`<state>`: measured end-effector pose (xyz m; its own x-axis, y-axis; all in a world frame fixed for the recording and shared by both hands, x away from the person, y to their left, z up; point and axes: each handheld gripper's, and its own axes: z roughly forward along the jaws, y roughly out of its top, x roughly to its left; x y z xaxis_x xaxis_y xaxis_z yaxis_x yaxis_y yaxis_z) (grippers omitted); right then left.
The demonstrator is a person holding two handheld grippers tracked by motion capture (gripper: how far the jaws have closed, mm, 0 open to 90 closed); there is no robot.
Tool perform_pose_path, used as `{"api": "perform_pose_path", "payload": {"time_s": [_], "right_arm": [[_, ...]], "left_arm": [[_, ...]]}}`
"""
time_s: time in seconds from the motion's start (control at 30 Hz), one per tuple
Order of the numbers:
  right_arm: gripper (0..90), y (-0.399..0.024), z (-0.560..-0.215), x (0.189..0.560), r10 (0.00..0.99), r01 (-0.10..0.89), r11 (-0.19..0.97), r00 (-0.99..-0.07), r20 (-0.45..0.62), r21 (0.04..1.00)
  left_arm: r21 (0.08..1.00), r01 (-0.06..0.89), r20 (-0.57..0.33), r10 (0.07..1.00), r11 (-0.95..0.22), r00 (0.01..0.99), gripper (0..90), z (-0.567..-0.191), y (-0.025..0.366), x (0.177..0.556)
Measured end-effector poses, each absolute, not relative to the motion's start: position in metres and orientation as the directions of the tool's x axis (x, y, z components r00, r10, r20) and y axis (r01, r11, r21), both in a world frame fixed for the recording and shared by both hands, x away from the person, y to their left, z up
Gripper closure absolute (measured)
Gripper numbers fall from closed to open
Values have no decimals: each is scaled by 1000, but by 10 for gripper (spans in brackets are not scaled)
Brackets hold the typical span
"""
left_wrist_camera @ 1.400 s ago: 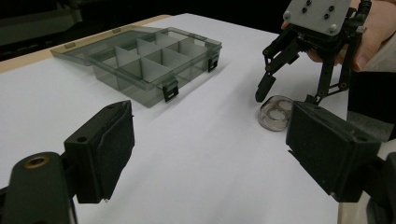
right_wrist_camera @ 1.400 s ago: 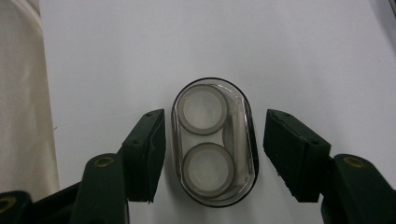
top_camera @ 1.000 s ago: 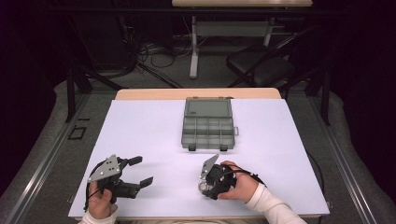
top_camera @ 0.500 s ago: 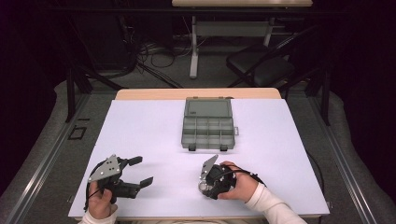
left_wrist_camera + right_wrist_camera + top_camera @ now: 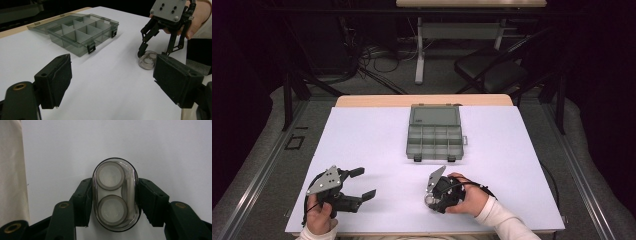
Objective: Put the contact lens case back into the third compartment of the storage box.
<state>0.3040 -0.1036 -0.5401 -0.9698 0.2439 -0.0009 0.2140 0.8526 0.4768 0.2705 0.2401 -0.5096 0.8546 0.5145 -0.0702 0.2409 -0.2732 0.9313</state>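
Note:
A small clear oval container (image 5: pixel 115 194) holding two round white rings lies on the white table. My right gripper (image 5: pixel 113 202) points straight down over it, both jaws pressed against its sides. The same container (image 5: pixel 148 60) appears under that gripper in the left gripper view, and the container (image 5: pixel 430 200) sits near the table's front edge in the high view. My left gripper (image 5: pixel 362 182) rests at the front left, jaws wide apart with nothing between them. A grey compartment box (image 5: pixel 434 134) stands with its lid laid back at the table's middle.
The box (image 5: pixel 80 31) has several bare compartments and two black latches on its near side. The white table sheet (image 5: pixel 362 145) stretches between the grippers and the box. A chair (image 5: pixel 492 75) and cables stand on the floor beyond the table.

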Motion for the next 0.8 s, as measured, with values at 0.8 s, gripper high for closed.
{"api": "perform_pose_path", "payload": {"time_s": [0.8], "right_arm": [[487, -106, -537, 305, 249, 220, 844, -969, 7, 489]], "left_arm": [[930, 243, -68, 519, -277, 852, 159, -510, 240, 271]]}}
